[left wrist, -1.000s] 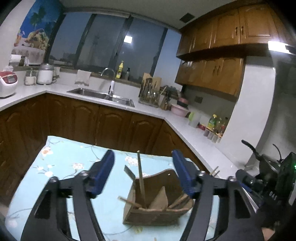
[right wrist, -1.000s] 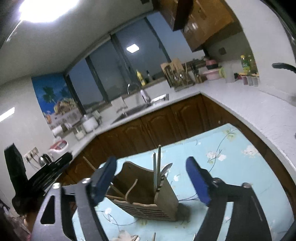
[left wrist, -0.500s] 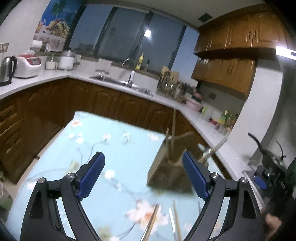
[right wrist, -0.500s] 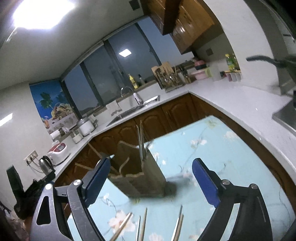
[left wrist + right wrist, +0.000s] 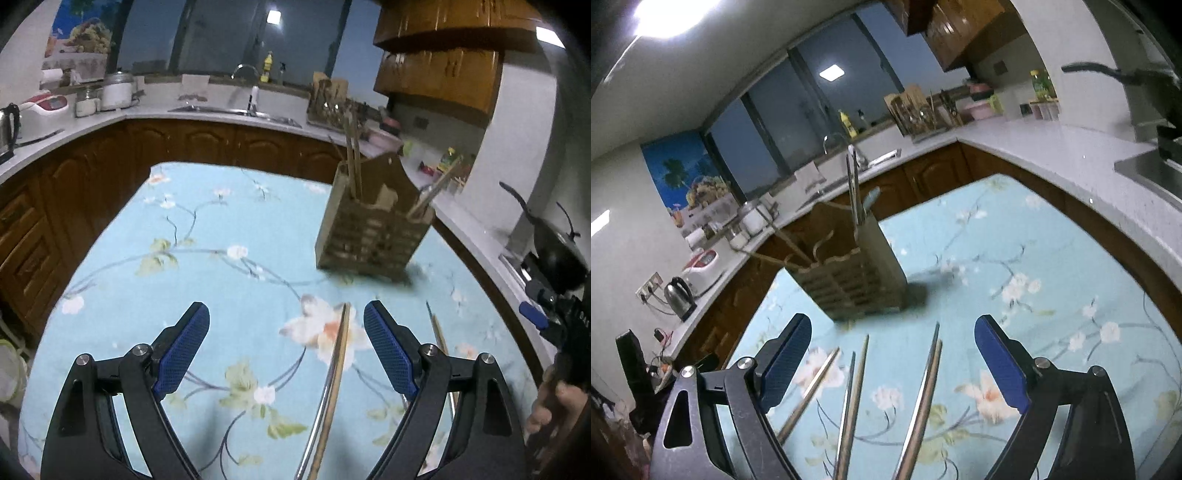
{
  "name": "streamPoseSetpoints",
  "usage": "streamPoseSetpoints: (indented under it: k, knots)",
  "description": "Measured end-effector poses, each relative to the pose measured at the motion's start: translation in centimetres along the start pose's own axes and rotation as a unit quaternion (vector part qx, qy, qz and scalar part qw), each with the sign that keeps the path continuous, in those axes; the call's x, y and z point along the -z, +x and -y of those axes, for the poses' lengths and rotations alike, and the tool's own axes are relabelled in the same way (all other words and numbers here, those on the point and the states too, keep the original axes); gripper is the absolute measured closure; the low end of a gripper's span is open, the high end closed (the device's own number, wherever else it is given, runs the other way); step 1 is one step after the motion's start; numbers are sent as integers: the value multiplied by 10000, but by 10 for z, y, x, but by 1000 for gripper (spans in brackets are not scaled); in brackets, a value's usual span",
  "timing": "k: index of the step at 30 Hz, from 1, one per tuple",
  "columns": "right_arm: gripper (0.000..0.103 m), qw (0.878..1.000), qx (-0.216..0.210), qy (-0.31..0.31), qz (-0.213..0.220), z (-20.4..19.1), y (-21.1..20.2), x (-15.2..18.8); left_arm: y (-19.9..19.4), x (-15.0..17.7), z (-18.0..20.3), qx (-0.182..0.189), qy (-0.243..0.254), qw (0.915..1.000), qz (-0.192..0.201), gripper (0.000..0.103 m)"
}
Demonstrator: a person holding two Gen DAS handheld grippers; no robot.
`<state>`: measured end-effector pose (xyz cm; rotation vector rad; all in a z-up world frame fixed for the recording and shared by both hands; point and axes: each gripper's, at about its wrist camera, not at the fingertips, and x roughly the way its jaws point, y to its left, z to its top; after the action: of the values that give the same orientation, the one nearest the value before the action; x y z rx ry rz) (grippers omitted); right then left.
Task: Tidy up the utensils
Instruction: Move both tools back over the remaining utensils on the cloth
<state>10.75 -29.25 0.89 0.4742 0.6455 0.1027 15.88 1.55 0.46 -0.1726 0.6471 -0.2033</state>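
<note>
A table under a pale blue cloth printed with blossoms [image 5: 207,266] now fills both views, where a second ago kitchen cabinets took up more of them. The slatted wooden utensil holder [image 5: 857,284], earlier between the jaws, now stands beyond them, holding chopsticks and metal cutlery. Loose chopsticks, wooden and steel [image 5: 849,402], have come into view, lying flat on the cloth. The left gripper [image 5: 286,343] and right gripper [image 5: 892,362] have just been opening; both are spread, empty. No legible writing.
</note>
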Motion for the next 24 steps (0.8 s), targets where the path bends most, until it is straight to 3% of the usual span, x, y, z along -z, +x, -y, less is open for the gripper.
streamPoseSetpoints:
  k: [9, 14, 15, 19, 24]
  knots:
    - [11, 9997, 6, -59, -235, -2, 5, 12, 23, 31, 18, -36, 889, 9928, -802, 18]
    - [14, 9989, -59, -164, -446, -6, 14, 17, 52, 49, 27, -256, 1356, 9807, -1387, 43]
    - [18, 9986, -78, -206, -485, -8, 16, 18, 57, 51, 27, -264, 1372, 9788, -1495, 48]
    - [36, 9973, -135, -234, -689, -12, 25, 24, 65, 55, 28, -75, 1360, 9763, -1680, 50]
    - [40, 9954, -130, -295, -899, -14, 37, 30, 69, 53, 32, 57, 1456, 9735, -1764, 52]
